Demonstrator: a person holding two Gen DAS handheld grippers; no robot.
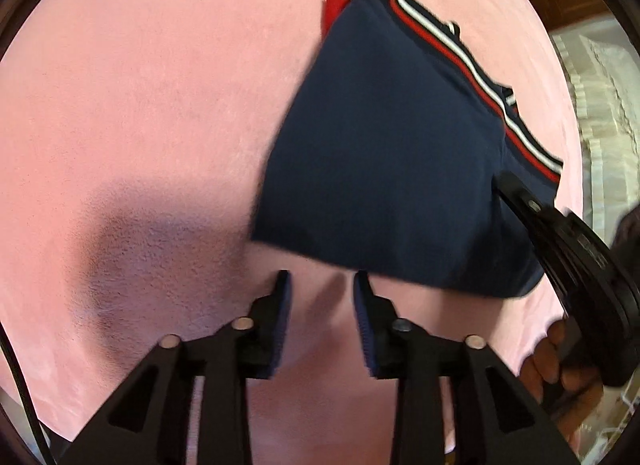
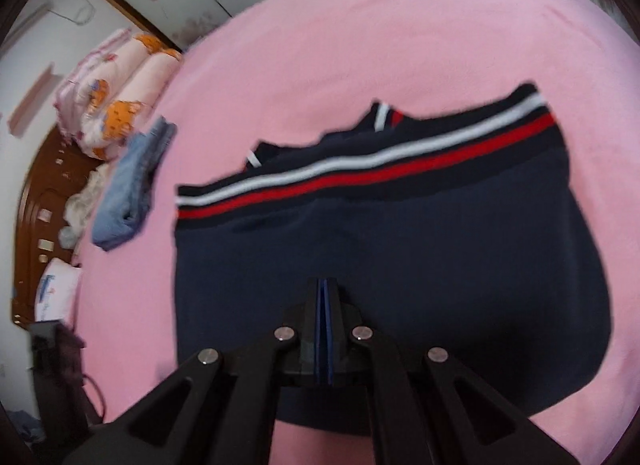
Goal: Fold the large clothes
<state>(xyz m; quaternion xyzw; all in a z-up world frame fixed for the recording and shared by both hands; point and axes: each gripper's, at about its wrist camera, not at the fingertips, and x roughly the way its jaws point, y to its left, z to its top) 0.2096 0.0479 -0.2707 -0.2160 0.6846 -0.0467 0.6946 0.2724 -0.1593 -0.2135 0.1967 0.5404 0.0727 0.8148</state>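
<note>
- The left tongs (image 1: 322,285) are open with nothing between them, over bare pink bed sheet (image 1: 160,85) just beside the near hem of the navy garment (image 1: 384,153).
- The garment lies folded near the middle of the bed; soft, light knit, so it will sag. I judge the corners by the striped band (image 2: 360,169) the best hold.
- The right tongs (image 2: 325,289) are closed and empty above it.

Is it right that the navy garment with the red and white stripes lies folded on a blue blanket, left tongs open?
Not quite: the blanket is pink, as both wrist views show. The navy garment does lie folded on it, left tongs open.
</note>
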